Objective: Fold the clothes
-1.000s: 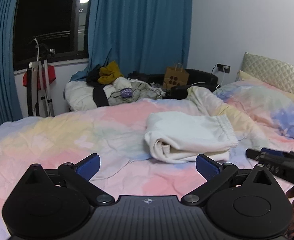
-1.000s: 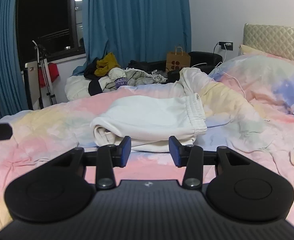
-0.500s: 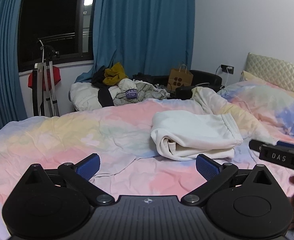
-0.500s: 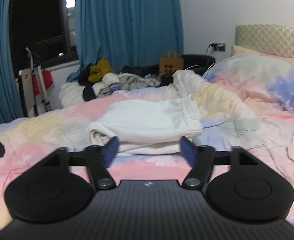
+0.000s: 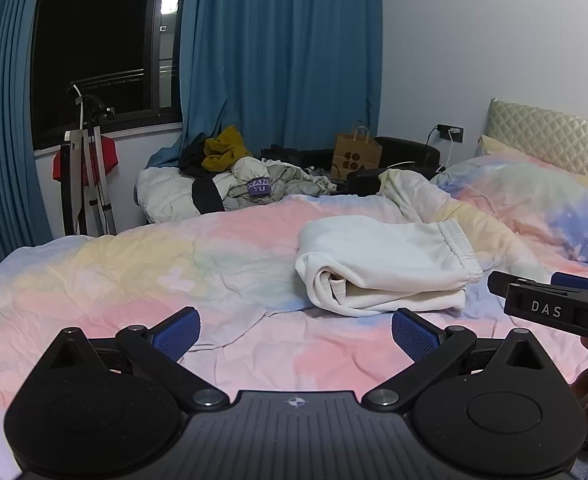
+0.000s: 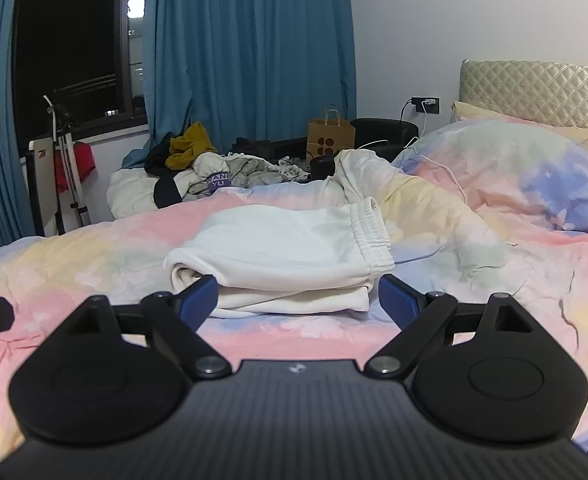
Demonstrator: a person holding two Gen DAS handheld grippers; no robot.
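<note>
While the folded white sweatpants lie on the pastel duvet, left tool and right tool hover spread apart, empty.

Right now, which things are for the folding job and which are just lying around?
For the job: white pants, folded on the bedspread; left gripper and right gripper, both open.

Lying around: clothes pile, paper bag, curtains, pillow.

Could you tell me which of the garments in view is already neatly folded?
The white folded sweatpants on the pastel duvet; the clothes pile by the blue curtain is crumpled.
</note>
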